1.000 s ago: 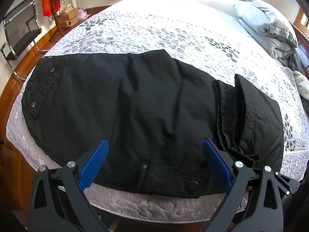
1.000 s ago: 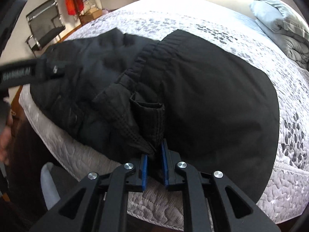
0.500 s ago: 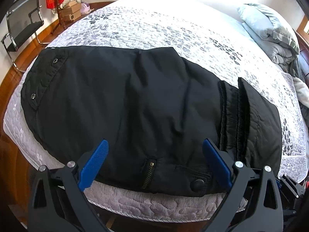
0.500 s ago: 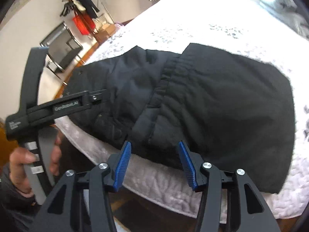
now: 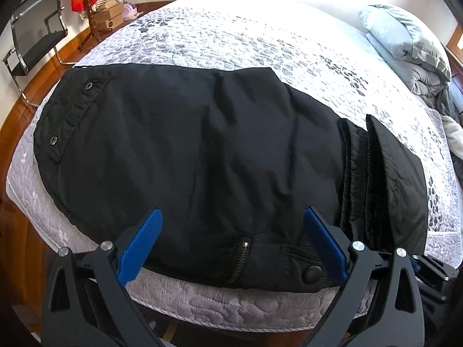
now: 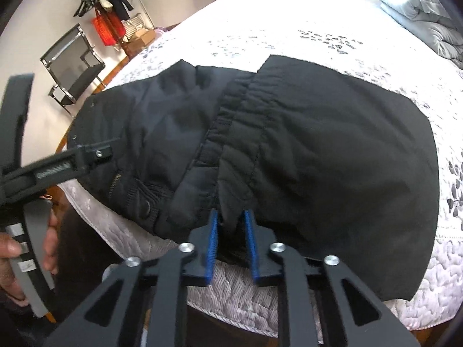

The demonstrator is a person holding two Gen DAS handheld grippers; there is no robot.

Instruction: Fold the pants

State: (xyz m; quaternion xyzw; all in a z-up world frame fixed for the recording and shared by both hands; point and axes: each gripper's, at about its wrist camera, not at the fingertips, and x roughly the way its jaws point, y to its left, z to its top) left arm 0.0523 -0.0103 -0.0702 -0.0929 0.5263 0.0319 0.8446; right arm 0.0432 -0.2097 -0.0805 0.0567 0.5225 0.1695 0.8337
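Observation:
Black pants [image 5: 202, 159] lie folded across the near edge of the bed, their elastic waistband [image 5: 356, 173] at the right. A zipper [image 5: 241, 257] and a snap button [image 5: 311, 273] sit on the near hem. My left gripper [image 5: 231, 231] hovers open just above that hem, with nothing between its blue pads. In the right wrist view the pants [image 6: 332, 159] fill the middle. My right gripper [image 6: 230, 231] is closing, and its pads pinch a small fold of fabric at the near edge below the waistband [image 6: 243, 101]. A hand [image 6: 17, 248] holds the left tool [image 6: 72, 164].
The quilted white and grey bedspread [image 5: 260, 43] stretches away behind the pants. A grey pillow and duvet [image 5: 405, 46] lie at the far right. On the wooden floor to the left stand a black chair [image 5: 31, 37] and a coat rack with a red bag [image 6: 107, 26].
My right gripper let go of the bunched fabric, opened, and has shut again on a fold at the near edge. The pants now lie flatter. The left gripper stayed open and nearly still.

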